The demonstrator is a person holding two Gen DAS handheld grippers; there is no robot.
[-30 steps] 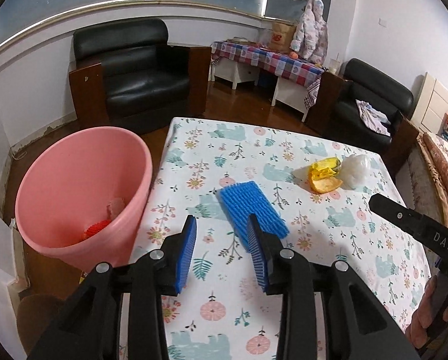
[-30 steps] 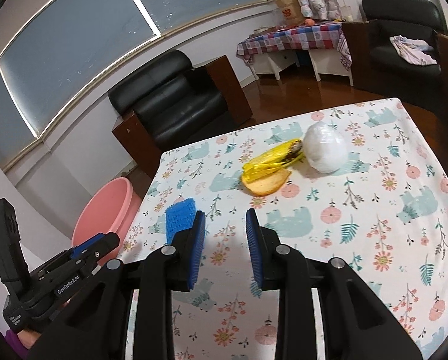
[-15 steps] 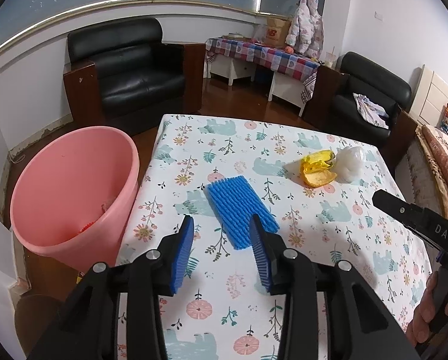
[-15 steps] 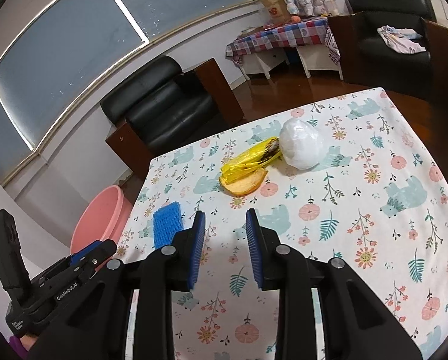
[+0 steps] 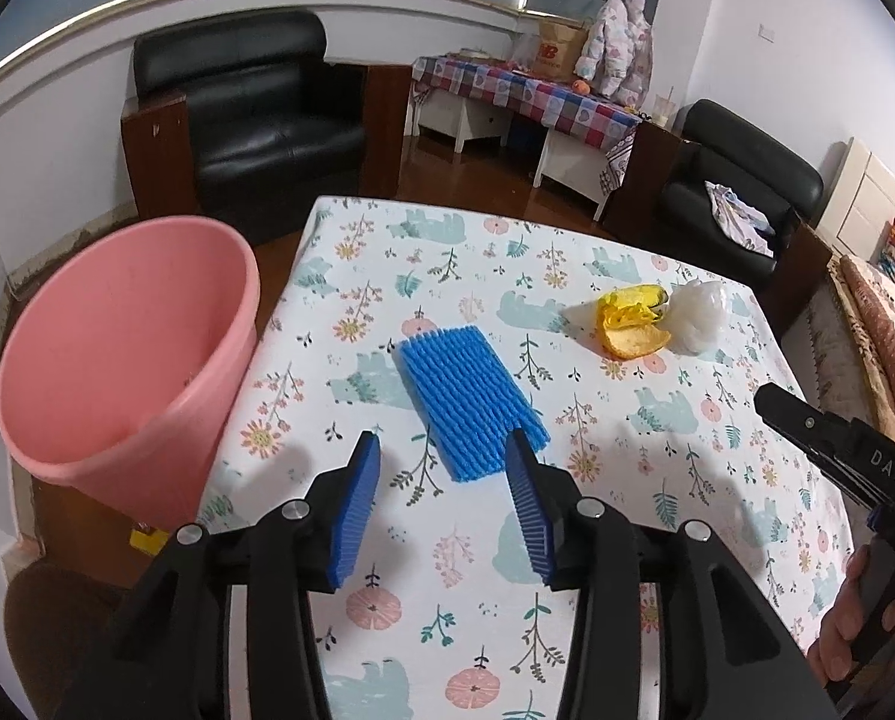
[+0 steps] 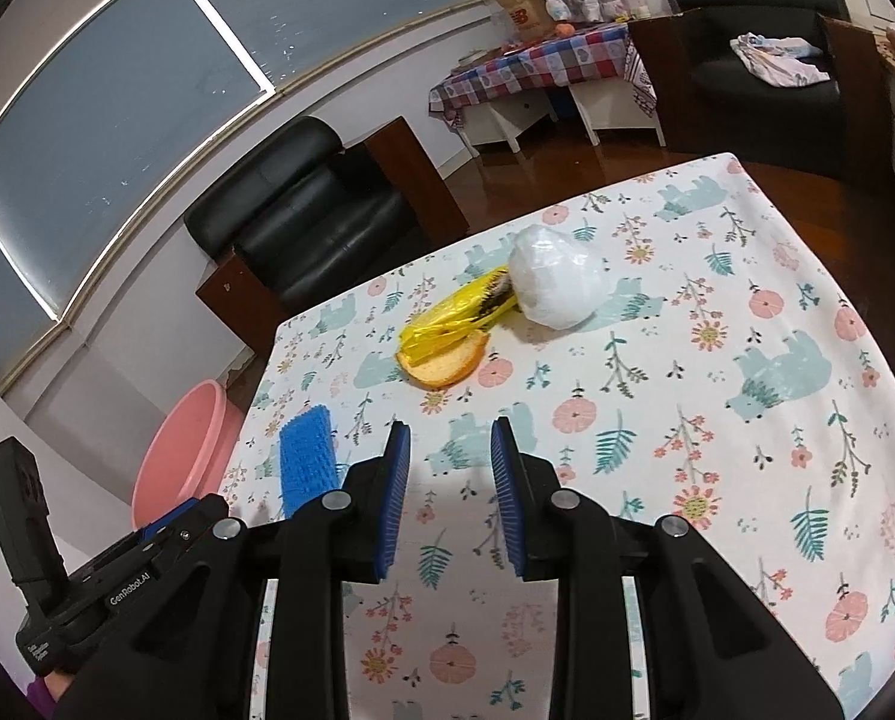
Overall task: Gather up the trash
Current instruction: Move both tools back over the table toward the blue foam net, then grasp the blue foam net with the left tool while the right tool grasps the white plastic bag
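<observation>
Blue foam net (image 5: 470, 399) just beyond left claw (image 5: 444, 480)

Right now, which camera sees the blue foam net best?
The left wrist view: the blue foam net lies whole and flat on the table just ahead of the tongs. In the right wrist view it is a narrow strip at the table's edge, partly hidden behind the other tool.

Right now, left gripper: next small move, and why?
Probably ease the left gripper forward and down to straddle the near end of the blue ribbed foam net. Its jaws have just been opening, nothing is between them, and the net lies flat just ahead, beside the pink plastic bin.
</observation>
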